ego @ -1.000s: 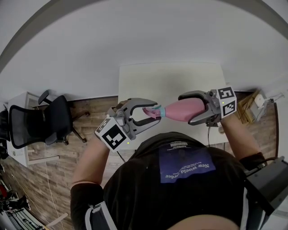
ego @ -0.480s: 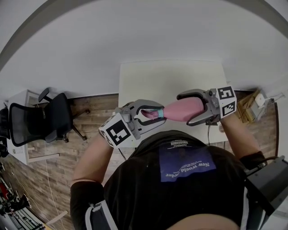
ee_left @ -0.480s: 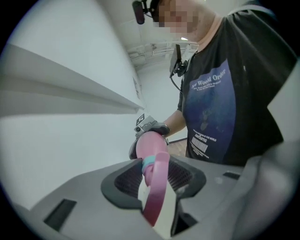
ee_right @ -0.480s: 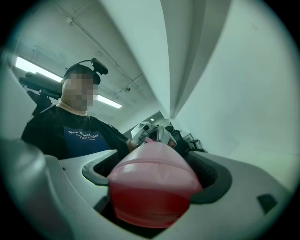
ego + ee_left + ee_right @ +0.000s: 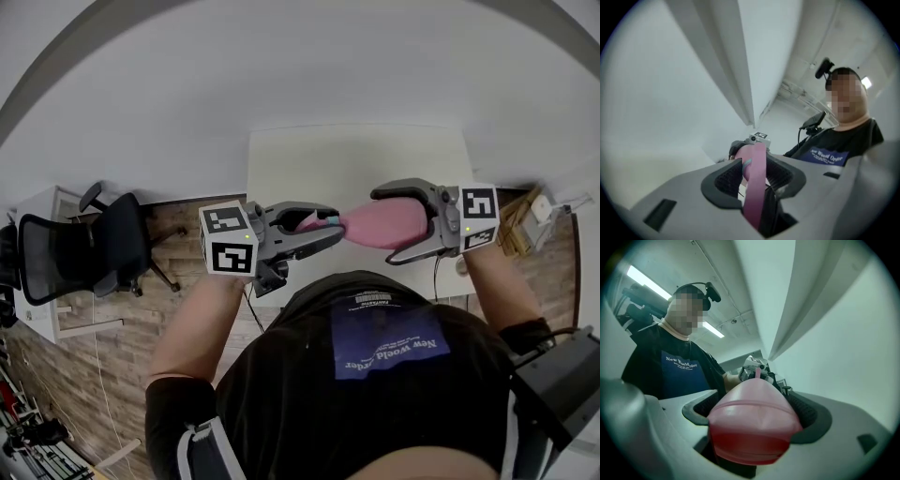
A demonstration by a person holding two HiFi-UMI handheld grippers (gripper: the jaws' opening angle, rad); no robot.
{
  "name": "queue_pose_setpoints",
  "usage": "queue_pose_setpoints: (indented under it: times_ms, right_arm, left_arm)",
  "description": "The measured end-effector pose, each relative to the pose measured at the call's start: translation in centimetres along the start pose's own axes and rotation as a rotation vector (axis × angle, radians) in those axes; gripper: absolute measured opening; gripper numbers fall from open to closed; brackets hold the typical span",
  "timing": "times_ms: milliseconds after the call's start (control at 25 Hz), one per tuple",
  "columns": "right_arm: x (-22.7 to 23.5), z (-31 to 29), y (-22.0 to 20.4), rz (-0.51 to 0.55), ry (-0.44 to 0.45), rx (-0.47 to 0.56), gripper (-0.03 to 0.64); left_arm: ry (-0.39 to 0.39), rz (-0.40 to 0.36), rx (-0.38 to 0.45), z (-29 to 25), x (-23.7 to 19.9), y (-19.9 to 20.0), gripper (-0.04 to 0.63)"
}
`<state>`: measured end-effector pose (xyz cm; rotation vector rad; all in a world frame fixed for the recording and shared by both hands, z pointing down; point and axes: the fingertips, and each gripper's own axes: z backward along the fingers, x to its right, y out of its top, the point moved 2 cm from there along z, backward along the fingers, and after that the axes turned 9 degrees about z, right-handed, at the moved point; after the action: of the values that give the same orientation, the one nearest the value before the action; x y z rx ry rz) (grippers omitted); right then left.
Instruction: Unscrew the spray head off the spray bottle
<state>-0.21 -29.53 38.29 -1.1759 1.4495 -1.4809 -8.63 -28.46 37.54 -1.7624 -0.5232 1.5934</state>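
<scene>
The spray bottle point(image 5: 398, 223) was held level in the air in front of the person's chest point(image 5: 375, 319), over the near edge of a white table point(image 5: 356, 159), with its pink body clamped between the 2 jaws of the right gripper point(image 5: 382, 227). The left gripper point(image 5: 332, 221) faced it from the other side. Its jaws had just been closing and now pinched the pink spray head point(image 5: 312, 223) between their pads, beside a teal collar point(image 5: 330, 222) at the bottle's neck. Both grippers hung above the table's near edge, and the pale tabletop ran away from them to a plain white wall point(image 5: 281, 75). To the left of the table lay wood-plank floor point(image 5: 178, 234), where a black office chair point(image 5: 84, 248) stood well apart from the left arm. The person's black shirt carried a blue patch point(image 5: 389, 349) with white lettering that seemed to read "New World Order". Each gripper bore a cube with black-and-white square markers.
</scene>
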Motion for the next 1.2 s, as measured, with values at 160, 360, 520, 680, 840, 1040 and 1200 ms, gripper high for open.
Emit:
queue_pose_setpoints:
  times_ms: [160,360,520,680,840,1040,1200]
  right_arm:
    - [0.1,0.4,-0.2,0.040,-0.037,-0.012,0.466]
    - [0.4,0.6,0.0,0.144,-0.100,-0.055,0.466]
    - [1.0,0.9,-0.5,0.013,-0.088,0.022,0.466]
    - [1.3,1.5,-1.2,-0.139,-0.049,0.138,0.466]
    - [1.3,1.7,-1.7,-0.209,-0.020,0.182,0.465]
    - [1.2,2.6,-1.7,-0.282,0.007,0.256,0.465]
    - [0.9,3.4,-1.1,-0.332,0.068,0.296,0.466]
  left_arm:
    - [0.008,0.214,0.058,-0.3,-1.1,0.0,0.149]
    - [0.017,0.521,0.190,-0.2,-2.8,0.1,0.150]
    - [0.023,0.487,0.212,-0.1,-2.8,0.4,0.150]
    - [-0.025,0.391,0.178,-0.1,-1.6,0.7,0.155]
    - [-0.063,0.317,0.163,0.8,-0.7,1.4,0.256]
    - [-0.092,0.066,0.159,3.2,0.9,2.4,0.324]
    - [-0.028,-0.308,0.120,5.9,1.6,3.6,0.324]
